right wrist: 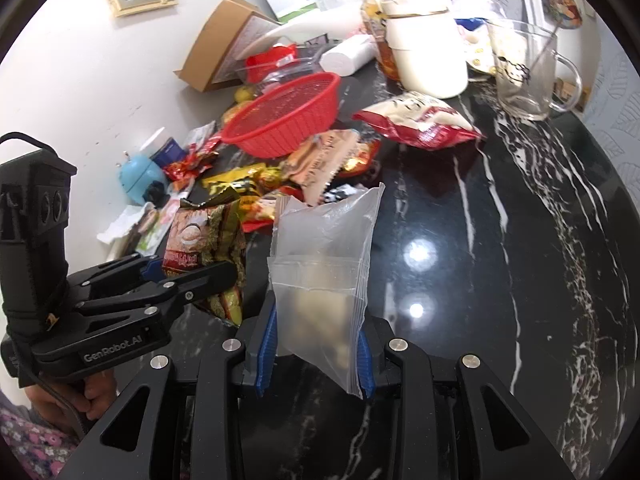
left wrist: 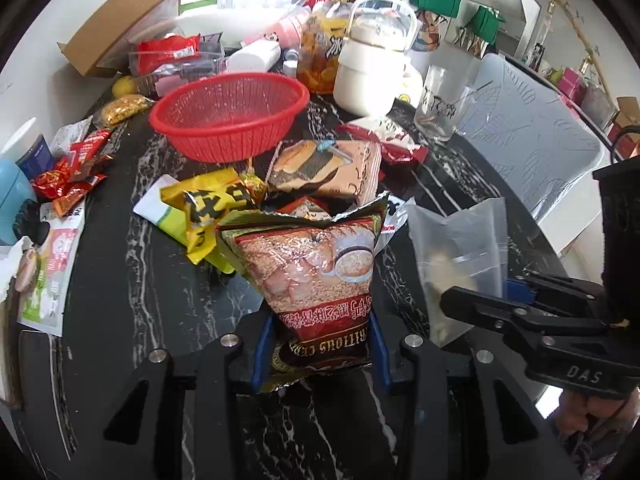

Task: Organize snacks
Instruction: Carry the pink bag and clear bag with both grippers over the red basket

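My left gripper (left wrist: 320, 354) is shut on a red and gold cereal packet (left wrist: 316, 276) and holds it upright above the black marble table (left wrist: 160, 280). It also shows in the right wrist view (right wrist: 208, 240). My right gripper (right wrist: 316, 356) is shut on a clear zip bag (right wrist: 324, 280) with pale pieces inside; the bag also shows in the left wrist view (left wrist: 460, 264). A red mesh basket (left wrist: 230, 114) stands empty at the back; it also shows in the right wrist view (right wrist: 288, 116). Loose snack packets (left wrist: 320, 172) lie in front of it.
A white kettle (left wrist: 372, 64), a glass mug (right wrist: 524, 72), a bottle (left wrist: 324, 48), a cardboard box (left wrist: 120, 20) and clutter line the back. A red and white bag (right wrist: 420, 124) lies right of the basket. Small red packets (left wrist: 72, 176) and a blue gadget (right wrist: 140, 176) sit left.
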{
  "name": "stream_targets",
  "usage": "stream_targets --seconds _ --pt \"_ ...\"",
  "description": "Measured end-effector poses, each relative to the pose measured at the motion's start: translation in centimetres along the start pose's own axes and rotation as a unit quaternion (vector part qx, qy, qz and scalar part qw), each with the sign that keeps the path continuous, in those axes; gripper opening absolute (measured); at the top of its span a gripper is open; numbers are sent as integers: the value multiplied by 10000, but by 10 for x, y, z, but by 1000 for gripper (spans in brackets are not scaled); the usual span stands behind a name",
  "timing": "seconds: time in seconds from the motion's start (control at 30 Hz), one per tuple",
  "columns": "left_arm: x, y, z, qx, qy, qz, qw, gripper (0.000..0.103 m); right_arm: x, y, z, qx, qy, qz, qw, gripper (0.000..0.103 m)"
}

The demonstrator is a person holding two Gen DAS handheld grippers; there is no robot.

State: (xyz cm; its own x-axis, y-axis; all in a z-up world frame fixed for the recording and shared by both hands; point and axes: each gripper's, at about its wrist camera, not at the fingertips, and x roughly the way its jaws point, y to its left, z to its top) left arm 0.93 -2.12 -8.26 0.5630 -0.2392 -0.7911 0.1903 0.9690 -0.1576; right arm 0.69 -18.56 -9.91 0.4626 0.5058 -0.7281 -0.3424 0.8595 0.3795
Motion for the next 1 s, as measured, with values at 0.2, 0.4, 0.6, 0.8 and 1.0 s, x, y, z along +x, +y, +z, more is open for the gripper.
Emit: stream_targets --seconds 0.2,0.4,0.6,0.8,1.0 --pt "-22 2 5 -4 -258 -17 9997 39 -3 13 9 -198 -46 145 9997 33" --pt "-39 9 19 -74 -542 -114 9984 39 -12 27 29 -441 -242 267 9984 33" --pt "-54 14 39 -44 -907 -67 9958 39 -18 37 53 -673 -466 336 9961 33" --pt "-65 22 65 30 -1283 16 9917 39 -22 47 80 -931 -661 370 9928 33" --pt "-71 29 90 136 -1572 66 9875 39 -19 54 110 -1144 -808 458 9891 33"
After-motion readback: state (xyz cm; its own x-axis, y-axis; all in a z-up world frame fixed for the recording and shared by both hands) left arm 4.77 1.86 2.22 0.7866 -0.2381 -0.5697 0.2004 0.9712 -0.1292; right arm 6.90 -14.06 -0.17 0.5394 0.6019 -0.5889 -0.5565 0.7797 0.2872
